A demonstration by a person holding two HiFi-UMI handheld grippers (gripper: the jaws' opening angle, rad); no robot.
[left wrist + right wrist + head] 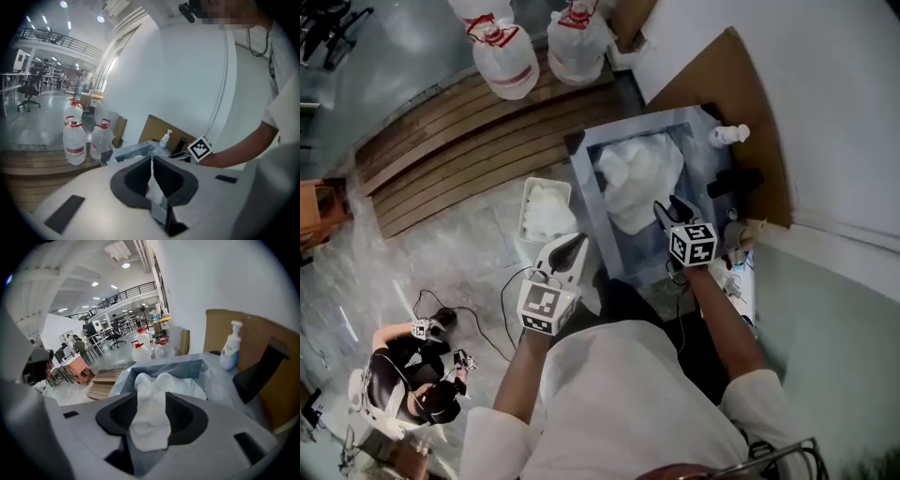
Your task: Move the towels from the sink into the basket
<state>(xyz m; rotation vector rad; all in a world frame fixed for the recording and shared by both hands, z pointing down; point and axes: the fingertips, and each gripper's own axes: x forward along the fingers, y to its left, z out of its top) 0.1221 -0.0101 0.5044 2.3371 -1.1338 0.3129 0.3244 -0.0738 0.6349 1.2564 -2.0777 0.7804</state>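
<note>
We hold the right claw [668, 206] low over the near edge of the sink [587, 187], a square metal basin in front of us. The towels [639, 176] lie in it as one crumpled white heap that fills its middle and far part. In the right gripper view this claw's jaws stand apart. A fold of the white cloth rises between them and reaches back to their base. It touches both pads but looks loose rather than squeezed, so we read this claw as released around the cloth.

The left claw [578, 240] is outside the sink, to its left, and points toward the basket [528, 199]. The basket is a white box just left of the sink, with white cloth lying in it. In the left gripper view the jaws meet at their tips, clenched. A sliver of white shows in the narrow wedge behind the tips, and we cannot tell what it is.

By the far right corner of the sink stands a soap bottle [728, 135], with a black object [733, 180] nearer to us along the right side. Beyond the sink, water jugs [508, 58] stand at the far edge of a wooden pallet [450, 150]. Down at the near left, another person [412, 380] sits on the floor.
</note>
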